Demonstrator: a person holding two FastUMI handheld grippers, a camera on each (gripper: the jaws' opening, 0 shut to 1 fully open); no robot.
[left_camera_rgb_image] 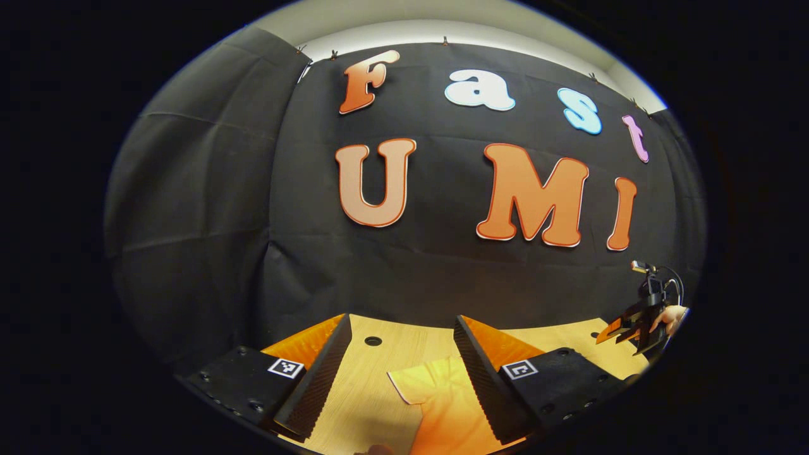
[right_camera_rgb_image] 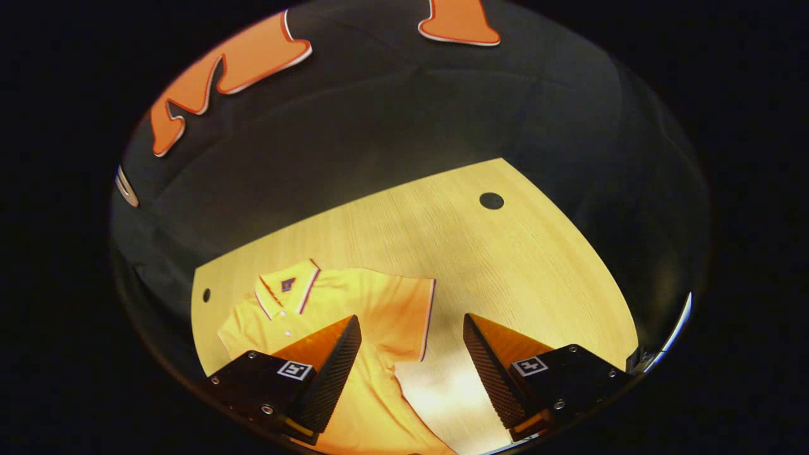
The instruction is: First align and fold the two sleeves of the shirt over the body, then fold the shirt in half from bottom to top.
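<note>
An orange shirt [right_camera_rgb_image: 354,328] lies flat on the wooden surface [right_camera_rgb_image: 505,265], sleeves unfolded; both grippers' fingers hover released, empty, likely next grasping a sleeve [right_camera_rgb_image: 404,316].

Orange shirt [right_camera_rgb_image: 373,354] with white-and-dark striped trim on collar and sleeve; pale wood-grain table [right_camera_rgb_image: 505,253].

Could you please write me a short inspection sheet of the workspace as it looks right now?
Surface: wooden table with round holes.
Job's things: shirt lies flat, collar up, sleeve spread out, nothing folded.
Clutter: nothing seen.
Grippers: left gripper open above a sleeve edge; right gripper open above the shirt's sleeve; neither grips cloth.
Cables: a cable loops on the right gripper, seen from the left gripper view.
Surroundings: black cloth wall.
</note>
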